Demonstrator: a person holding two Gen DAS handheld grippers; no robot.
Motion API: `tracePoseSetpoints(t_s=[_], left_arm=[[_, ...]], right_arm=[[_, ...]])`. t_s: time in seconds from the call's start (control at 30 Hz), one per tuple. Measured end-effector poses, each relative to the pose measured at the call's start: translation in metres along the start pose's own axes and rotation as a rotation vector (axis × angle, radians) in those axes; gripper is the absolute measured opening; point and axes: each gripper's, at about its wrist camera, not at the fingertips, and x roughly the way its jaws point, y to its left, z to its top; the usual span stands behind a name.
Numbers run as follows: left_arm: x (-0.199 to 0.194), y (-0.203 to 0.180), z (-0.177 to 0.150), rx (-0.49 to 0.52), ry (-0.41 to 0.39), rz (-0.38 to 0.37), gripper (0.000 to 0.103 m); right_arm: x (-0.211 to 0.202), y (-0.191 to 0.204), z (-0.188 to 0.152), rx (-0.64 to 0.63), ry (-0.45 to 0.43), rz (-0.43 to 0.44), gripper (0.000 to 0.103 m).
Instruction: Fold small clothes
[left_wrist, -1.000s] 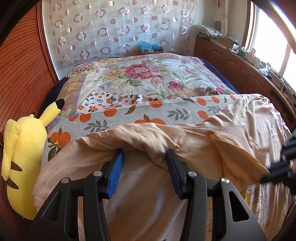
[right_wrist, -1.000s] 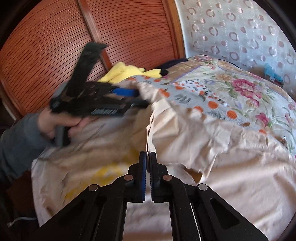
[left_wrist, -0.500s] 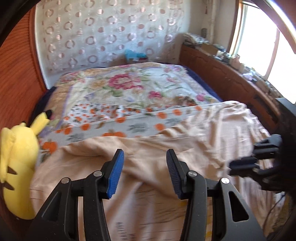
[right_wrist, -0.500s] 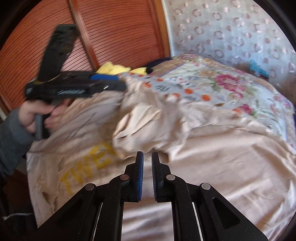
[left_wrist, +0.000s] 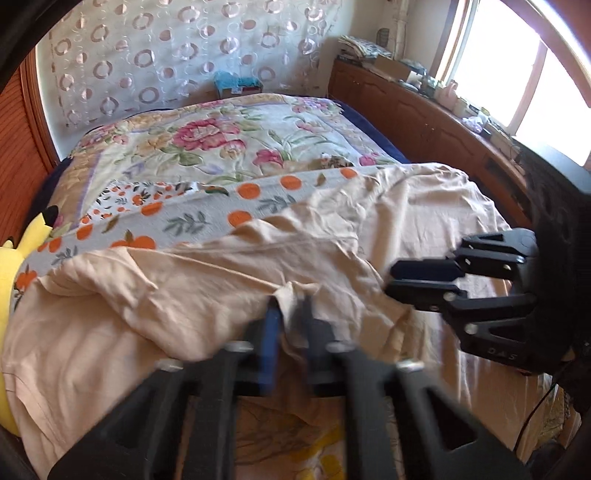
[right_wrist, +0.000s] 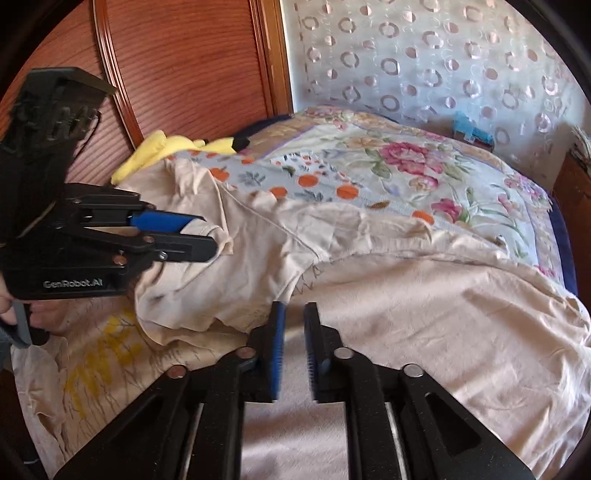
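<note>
Left gripper (left_wrist: 290, 314) has shifted to a shirt (right_wrist: 406, 295) fold on the bed (right_wrist: 369, 162), fingers now clamped; right gripper (right_wrist: 293, 325) fingers opening, empty; carry toward 3 o'clock, keeping the edge taut.

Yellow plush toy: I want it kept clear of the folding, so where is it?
The yellow plush toy lies at the left-wrist view's left edge, between the beige T-shirt and the red-brown wooden panel.

Crumpled beige T-shirt (right_wrist: 388, 295) with yellow lettering lies half-folded across the bed.
</note>
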Motion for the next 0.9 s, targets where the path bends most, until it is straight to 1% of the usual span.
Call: tracePoseSetpoints(t_s=[0.1,0.17,0.2,0.27,0.3,0.33,0.43,0.57,0.7,0.73,0.77,0.8,0.83,0.9], left_arm=[[-0.021,-0.004,-0.008,-0.007,-0.053,0.016,0.005],[-0.045,-0.004,-0.019,-0.041,-0.105,0.026,0.005],[-0.062,-0.004,-0.029,-0.063,-0.139,0.050,0.005],[-0.081,0.002,-0.044,-0.116,-0.177,0.063,0.005],[-0.090,0.006,-0.054,-0.159,-0.182,0.055,0.005],[-0.095,0.012,-0.066,-0.203,-0.170,0.042,0.005],[-0.101,0.020,-0.092,-0.262,-0.142,0.065,0.005],[-0.100,0.016,-0.108,-0.264,-0.111,0.098,0.005],[-0.103,0.013,-0.106,-0.256,-0.110,0.111,0.006],[-0.105,0.012,-0.103,-0.245,-0.114,0.125,0.012],[-0.108,0.012,-0.102,-0.233,-0.122,0.130,0.026],[-0.109,0.012,-0.098,-0.217,-0.134,0.132,0.033],[-0.110,0.013,-0.092,-0.204,-0.150,0.135,0.044],[-0.109,0.019,-0.079,-0.191,-0.177,0.142,0.046]], right_arm=[[-0.002,0.001,0.002,-0.023,-0.019,0.003,0.028],[-0.003,0.001,0.001,-0.026,-0.022,0.015,0.031],[-0.006,-0.001,0.000,-0.024,-0.022,0.020,0.032],[-0.005,-0.009,-0.003,-0.020,-0.023,0.028,0.033],[-0.005,-0.009,-0.003,-0.019,-0.023,0.031,0.033],[-0.006,-0.011,-0.005,-0.019,-0.024,0.035,0.034],[-0.006,-0.012,-0.006,-0.020,-0.023,0.043,0.037],[-0.004,-0.013,-0.005,-0.024,-0.022,0.040,0.038],[-0.005,-0.013,-0.005,-0.025,-0.022,0.040,0.038],[-0.005,-0.013,-0.005,-0.024,-0.022,0.041,0.038],[-0.005,-0.013,-0.005,-0.022,-0.023,0.043,0.038],[-0.005,-0.014,-0.005,-0.021,-0.023,0.044,0.038],[-0.005,-0.014,-0.005,-0.020,-0.023,0.045,0.038],[-0.005,-0.014,-0.005,-0.018,-0.023,0.049,0.039]])
